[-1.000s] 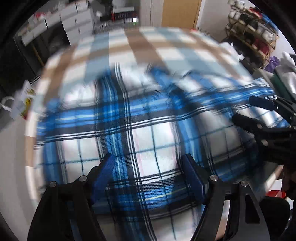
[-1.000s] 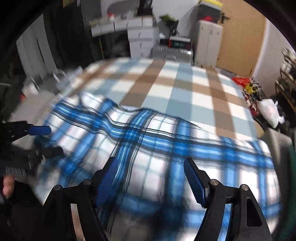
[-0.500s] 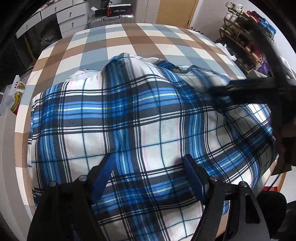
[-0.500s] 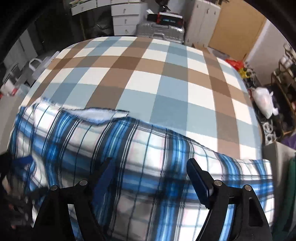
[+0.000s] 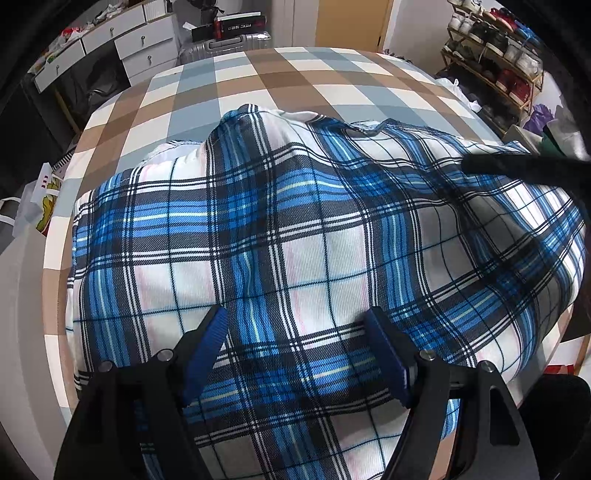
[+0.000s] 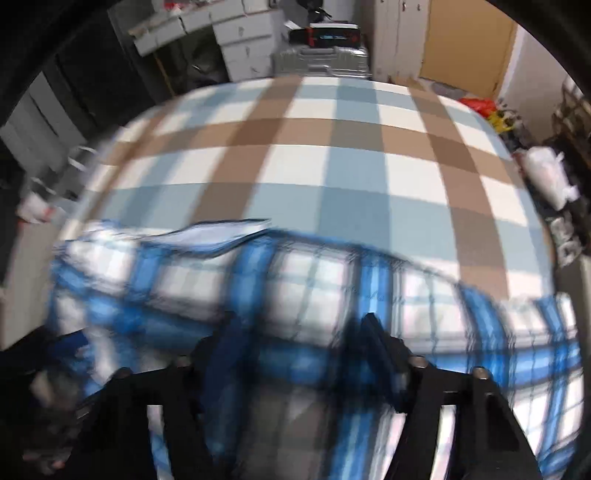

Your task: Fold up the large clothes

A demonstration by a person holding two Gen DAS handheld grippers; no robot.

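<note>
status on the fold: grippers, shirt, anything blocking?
Left gripper open above the plaid shirt. Right gripper jaws just closing over shirt fabric, view too blurred to confirm a grip. Shirt rumpled on the checked bedcover; nothing blocking.

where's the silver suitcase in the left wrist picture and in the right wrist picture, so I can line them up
Left wrist: the suitcase stands at top centre-left, past the far edge of the bed, right of the white drawers.
Right wrist: the suitcase is at top centre, blurred, again behind the bed's far edge and right of the drawers.
Shared landmark: the wooden door, right of the suitcase in both views.
</note>
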